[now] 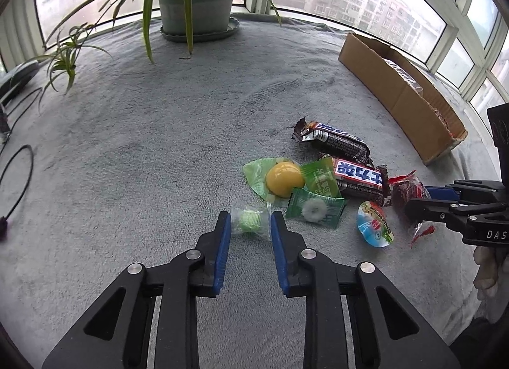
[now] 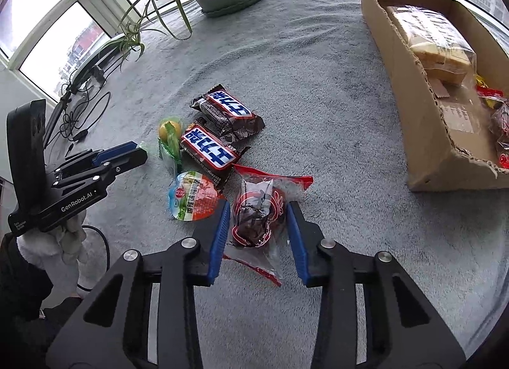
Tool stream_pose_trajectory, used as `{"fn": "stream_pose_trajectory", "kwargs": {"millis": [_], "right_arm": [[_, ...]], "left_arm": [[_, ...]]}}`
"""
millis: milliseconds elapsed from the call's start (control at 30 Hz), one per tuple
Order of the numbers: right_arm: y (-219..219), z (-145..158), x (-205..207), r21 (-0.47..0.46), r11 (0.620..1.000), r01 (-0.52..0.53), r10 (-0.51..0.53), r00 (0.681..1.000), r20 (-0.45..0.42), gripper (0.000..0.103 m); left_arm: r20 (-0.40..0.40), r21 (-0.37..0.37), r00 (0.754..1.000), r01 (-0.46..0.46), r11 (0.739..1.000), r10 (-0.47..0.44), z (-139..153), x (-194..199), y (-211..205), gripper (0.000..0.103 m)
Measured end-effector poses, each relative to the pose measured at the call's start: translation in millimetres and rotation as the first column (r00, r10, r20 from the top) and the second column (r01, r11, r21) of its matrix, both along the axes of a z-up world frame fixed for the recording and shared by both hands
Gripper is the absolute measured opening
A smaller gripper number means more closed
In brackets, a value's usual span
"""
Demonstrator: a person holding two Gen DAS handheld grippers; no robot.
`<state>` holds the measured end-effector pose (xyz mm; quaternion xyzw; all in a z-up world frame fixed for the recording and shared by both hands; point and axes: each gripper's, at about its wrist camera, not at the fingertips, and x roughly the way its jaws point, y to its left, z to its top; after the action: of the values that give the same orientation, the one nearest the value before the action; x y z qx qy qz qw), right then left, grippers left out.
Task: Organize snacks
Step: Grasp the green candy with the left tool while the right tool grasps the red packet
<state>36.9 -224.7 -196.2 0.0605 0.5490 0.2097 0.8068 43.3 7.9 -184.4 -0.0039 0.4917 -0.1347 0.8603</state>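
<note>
A pile of snacks lies on the grey blanket. My left gripper is open around a small green candy in clear wrap, fingers either side, not closed on it. Beside it lie a green mint packet, a yellow jelly cup, two chocolate bars and a round sealed cup. My right gripper is open around a red date packet, also seen in the left wrist view. The chocolate bars lie beyond it.
An open cardboard box at the right holds a bread packet and red-wrapped snacks. A potted plant stands at the back by the windows. Cables lie at the left edge of the blanket.
</note>
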Motion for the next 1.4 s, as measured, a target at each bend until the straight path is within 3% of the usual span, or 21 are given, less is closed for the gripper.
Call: {"fn": "stream_pose_trajectory", "kwargs": {"millis": [367, 733, 1133, 1400], "right_arm": [[-12.0, 38.0, -4.5, 0.024, 1.0, 0.017, -0.019, 0.996, 0.09, 0.037], [-52.0, 90.0, 10.4, 0.033, 0.994, 0.1, -0.105, 0.97, 0.22, 0.037], [-130.1, 121.8, 48.3, -0.011, 0.971, 0.238, -0.223, 0.924, 0.311, 0.037], [-170.0, 120.6, 87.9, -0.042, 0.955, 0.293, -0.264, 0.907, 0.328, 0.037]], "left_arm": [[0.025, -0.055, 0.999, -0.027, 0.998, 0.028, 19.2, -2.5, 8.1, 0.024], [0.089, -0.082, 0.995, 0.042, 0.996, -0.034, 53.2, 12.7, -16.0, 0.024], [0.146, -0.105, 0.973, 0.193, 0.976, -0.177, 78.2, 32.8, -83.2, 0.024], [0.162, -0.126, 0.941, 0.318, 0.94, -0.296, 86.5, 42.7, -148.9, 0.024]]}}
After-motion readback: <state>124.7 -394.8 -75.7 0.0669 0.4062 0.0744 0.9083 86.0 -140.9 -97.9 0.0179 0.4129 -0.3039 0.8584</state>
